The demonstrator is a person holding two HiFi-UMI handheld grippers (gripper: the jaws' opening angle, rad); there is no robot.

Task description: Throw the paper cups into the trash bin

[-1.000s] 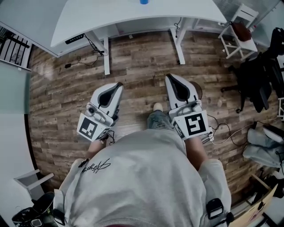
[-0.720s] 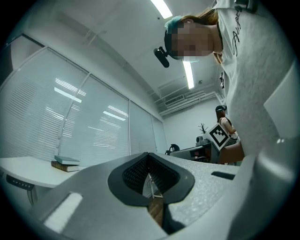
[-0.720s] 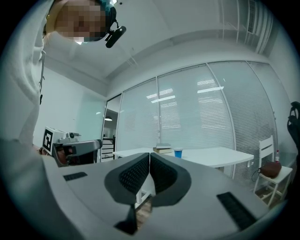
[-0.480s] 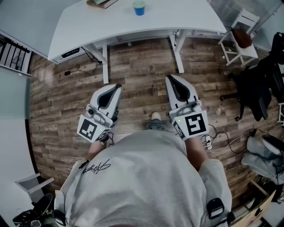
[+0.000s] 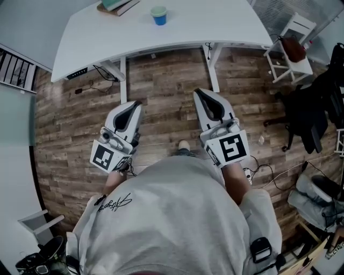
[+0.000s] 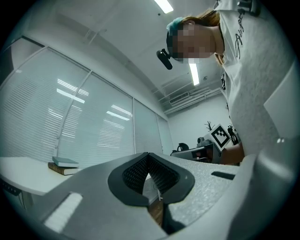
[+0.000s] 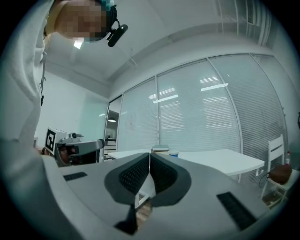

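Nearest to us, past the grey sweatshirt (image 5: 172,215), we hold both claws out above the plank floor (image 5: 161,80). The left claw (image 5: 132,106) has its jaws together at the tips, with nothing between the pads (image 6: 133,174). The right claw (image 5: 203,98) is likewise closed on nothing, its pads (image 7: 164,174) meeting in a thin line. Both point toward the white desk (image 5: 215,21) ahead, with a strip of floor between their tips and the desk's edge.

The cup (image 5: 158,14) stands upright on that desk, well apart from either claw. It sits beyond them and between their two lines, a little nearer the left claw's. It is blue with a pale top; whether that is a lid or its contents we cannot tell from here. Just left of the cup lie stacked books (image 5: 115,5).

Off to the right, a small white chair (image 5: 299,22) carries what may be a brown bag (image 5: 293,48). A black chair (image 5: 309,107) stands nearer us beside it.
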